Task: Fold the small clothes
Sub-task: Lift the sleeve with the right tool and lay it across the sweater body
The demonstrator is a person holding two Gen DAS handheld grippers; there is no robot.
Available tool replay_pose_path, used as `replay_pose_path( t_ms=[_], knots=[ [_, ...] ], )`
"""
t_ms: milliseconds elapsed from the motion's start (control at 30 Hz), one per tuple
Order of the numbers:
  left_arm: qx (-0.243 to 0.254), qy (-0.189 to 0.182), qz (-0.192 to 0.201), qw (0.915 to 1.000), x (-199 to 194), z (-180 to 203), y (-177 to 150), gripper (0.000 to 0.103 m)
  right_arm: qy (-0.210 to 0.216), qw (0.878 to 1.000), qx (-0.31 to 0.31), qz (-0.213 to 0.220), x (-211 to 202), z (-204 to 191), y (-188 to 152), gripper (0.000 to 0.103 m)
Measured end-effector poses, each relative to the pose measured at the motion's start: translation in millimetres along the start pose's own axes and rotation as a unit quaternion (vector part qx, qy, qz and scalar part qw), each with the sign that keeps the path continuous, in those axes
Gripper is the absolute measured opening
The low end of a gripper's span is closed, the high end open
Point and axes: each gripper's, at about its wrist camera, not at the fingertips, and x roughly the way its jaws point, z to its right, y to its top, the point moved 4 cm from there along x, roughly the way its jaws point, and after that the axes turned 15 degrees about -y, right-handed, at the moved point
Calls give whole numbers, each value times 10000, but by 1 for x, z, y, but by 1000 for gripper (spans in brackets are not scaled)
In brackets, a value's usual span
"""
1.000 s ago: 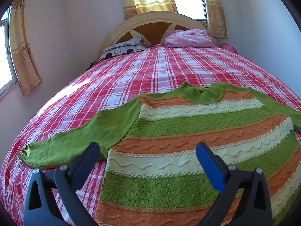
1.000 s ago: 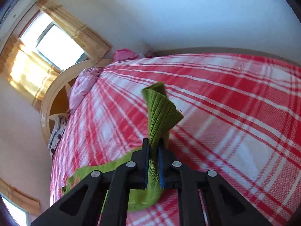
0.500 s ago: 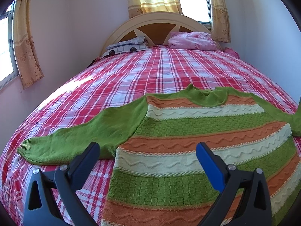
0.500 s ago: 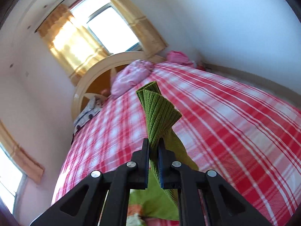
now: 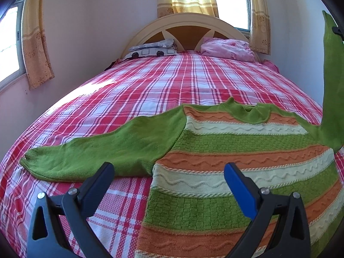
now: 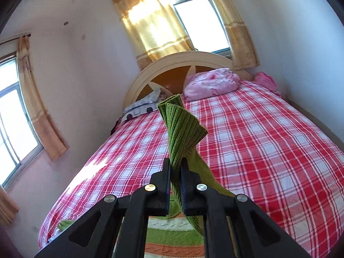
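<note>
Sunlit curtained windows (image 6: 193, 21) behind a plaid-covered bed (image 5: 172, 81).

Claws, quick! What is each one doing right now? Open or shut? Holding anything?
Left claw: open, holding nothing, above the striped sweater.
Right claw: shut on the sweater's green sleeve cuff, lifted off the bed.

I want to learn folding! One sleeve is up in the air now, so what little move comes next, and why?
Probably carry the lifted sleeve across and lay it on the striped sweater. The right tongs are shut on its cuff, while the other sleeve lies flat and the left tongs hang open, holding nothing.
</note>
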Motion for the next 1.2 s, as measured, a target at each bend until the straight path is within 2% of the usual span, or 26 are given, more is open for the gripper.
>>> replay_pose_path(
  t_ms=[133,267,400,633,767,800,833,867,933,1100,1167,1200],
  knots=[
    [-96,43,9,9999,-2,-12,-2,103,274,9990,-355,-64,10,-48,-13,8],
    [-222,110,16,9997,-5,-26,-4,103,522,9957,-725,-234,26,-99,-47,7],
    [-310,206,-4,9993,-7,-36,-7,103,690,9895,-1099,-640,59,-140,-110,7],
    [-304,426,-52,9986,-14,-49,-14,103,803,9715,-1560,-1593,125,-179,-236,7],
    [-296,508,-78,9982,-15,-53,-14,103,924,9579,-1688,-2130,139,-181,-279,13],
    [-306,505,-90,9982,-15,-54,-14,103,981,9539,-1746,-2236,137,-179,-284,31],
    [-302,486,-110,9983,-14,-55,-14,103,1026,9513,-1826,-2263,133,-179,-286,44],
    [-291,436,-161,9985,-12,-54,-14,103,1067,9500,-1905,-2231,124,-174,-283,67],
    [-288,294,-230,9989,-9,-53,-12,103,1055,9548,-1933,-1997,107,-159,-273,68],
    [-261,-189,-292,9991,4,-34,-4,103,538,9648,-2025,-1591,77,-108,-253,68],
    [-190,-448,-352,9982,12,-21,-1,93,391,9672,-1979,-1543,69,-89,-253,68],
    [-157,-535,-455,9974,18,-16,0,92,321,9678,-1970,-1534,67,-81,-254,68]
  ],
)
